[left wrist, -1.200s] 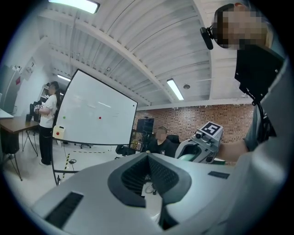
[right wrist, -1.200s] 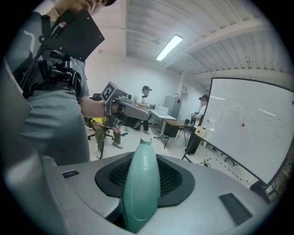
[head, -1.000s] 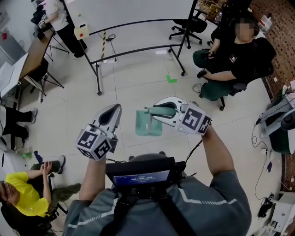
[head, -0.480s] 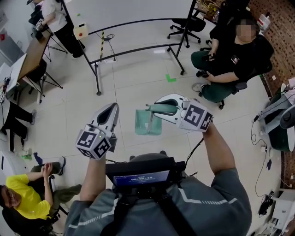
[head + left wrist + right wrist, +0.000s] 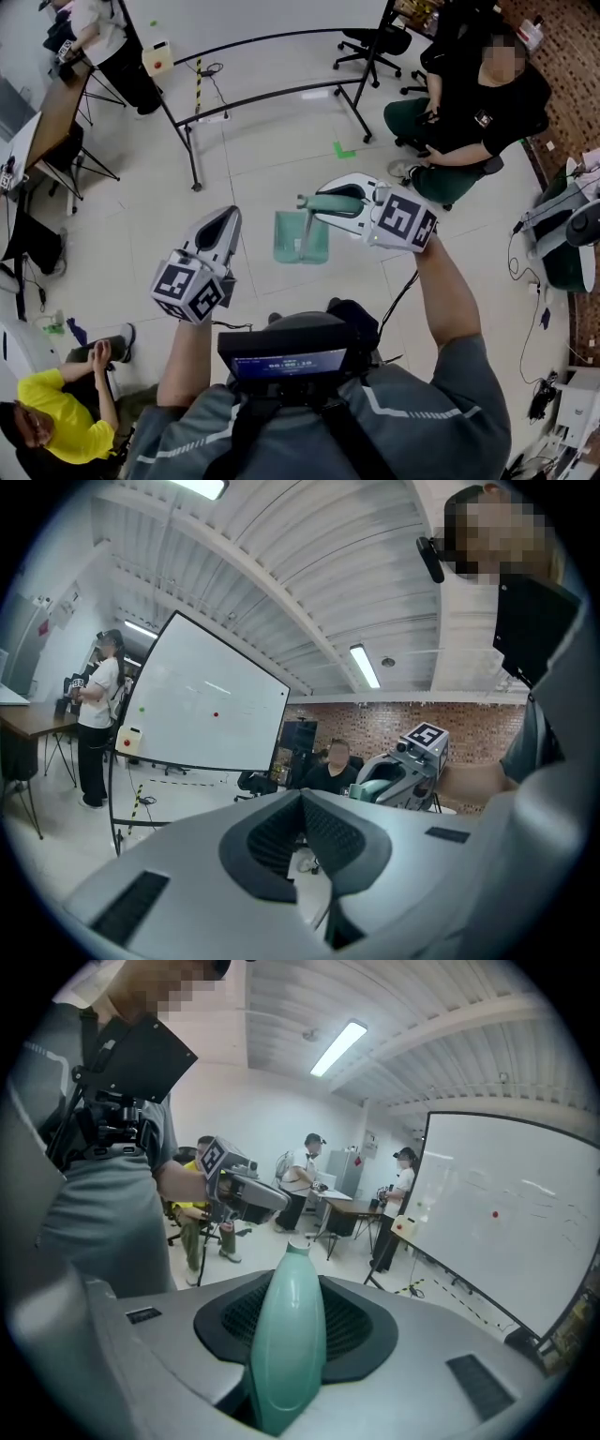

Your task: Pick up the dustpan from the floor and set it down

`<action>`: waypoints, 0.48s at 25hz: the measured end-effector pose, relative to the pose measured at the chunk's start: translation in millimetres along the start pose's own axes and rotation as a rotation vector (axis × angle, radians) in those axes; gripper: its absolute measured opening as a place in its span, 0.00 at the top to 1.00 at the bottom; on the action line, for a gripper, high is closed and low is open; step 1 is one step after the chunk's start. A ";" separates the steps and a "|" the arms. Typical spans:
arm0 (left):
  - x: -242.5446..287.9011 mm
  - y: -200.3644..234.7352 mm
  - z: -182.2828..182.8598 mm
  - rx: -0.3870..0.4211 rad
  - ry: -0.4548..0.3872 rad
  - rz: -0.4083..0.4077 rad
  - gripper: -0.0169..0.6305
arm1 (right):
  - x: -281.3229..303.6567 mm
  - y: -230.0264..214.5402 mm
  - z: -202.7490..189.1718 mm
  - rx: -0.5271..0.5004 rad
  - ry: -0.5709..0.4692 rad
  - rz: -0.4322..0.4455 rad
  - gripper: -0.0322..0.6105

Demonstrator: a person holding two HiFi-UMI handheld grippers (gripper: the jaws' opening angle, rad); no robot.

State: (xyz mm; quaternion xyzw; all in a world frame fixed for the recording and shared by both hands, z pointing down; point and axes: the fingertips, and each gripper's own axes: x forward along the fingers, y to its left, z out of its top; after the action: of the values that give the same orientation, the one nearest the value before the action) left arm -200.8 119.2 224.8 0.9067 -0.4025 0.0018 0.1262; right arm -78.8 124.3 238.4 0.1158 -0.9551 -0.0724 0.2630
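A pale tiled floor (image 5: 272, 178) is seen from above, with a whiteboard (image 5: 202, 710) on a black wheeled frame standing at its far side and a small green tape mark (image 5: 344, 150) stuck to the tiles just before that frame. A person in black (image 5: 473, 103) is seated toward the floor's far right edge, beside a black office chair (image 5: 372, 42). A person in a yellow top (image 5: 47, 412) is seated at the near left corner, and a desk (image 5: 42, 127) is set along the left edge.

The dustpan (image 5: 300, 239), of translucent green plastic, is held up in front of the person wearing the camera, clear of the tiles. Its pan is seen hanging below its handle (image 5: 288, 1335). The handle is pinched between the jaws of the right gripper (image 5: 326, 208): in the right gripper view the rounded green handle is seated between the two dark pads and sticks out past them. The gripper is angled across toward the left and somewhat downward.

The left gripper (image 5: 228, 220) is held well apart from the dustpan, on its left, and is pointed away from the body. In the left gripper view its jaws are pressed together, the ribbed pads (image 5: 281, 832) meeting along one line, and nothing is caught between them.
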 end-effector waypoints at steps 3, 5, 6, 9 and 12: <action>21.1 17.3 -1.1 -0.003 0.007 0.003 0.93 | 10.6 -25.7 -5.5 0.005 -0.006 0.009 0.73; 43.6 25.2 2.2 -0.003 0.009 0.012 0.93 | 11.6 -46.8 -11.5 0.005 -0.017 0.022 0.73; 56.3 29.6 3.9 0.002 0.009 0.019 0.93 | 11.7 -58.2 -14.5 0.002 -0.024 0.030 0.73; 93.3 44.5 13.7 0.005 -0.006 0.053 0.93 | 15.1 -91.7 -22.7 -0.019 -0.044 0.062 0.73; 132.0 57.4 27.5 -0.010 -0.032 0.084 0.93 | 18.1 -129.8 -29.5 -0.041 -0.063 0.103 0.73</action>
State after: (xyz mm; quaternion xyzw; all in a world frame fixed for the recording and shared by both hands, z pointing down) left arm -156.3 -20.4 225.1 0.8883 -0.4421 -0.0094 0.1241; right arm -54.7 -7.6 246.4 0.0589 -0.9659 -0.0822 0.2384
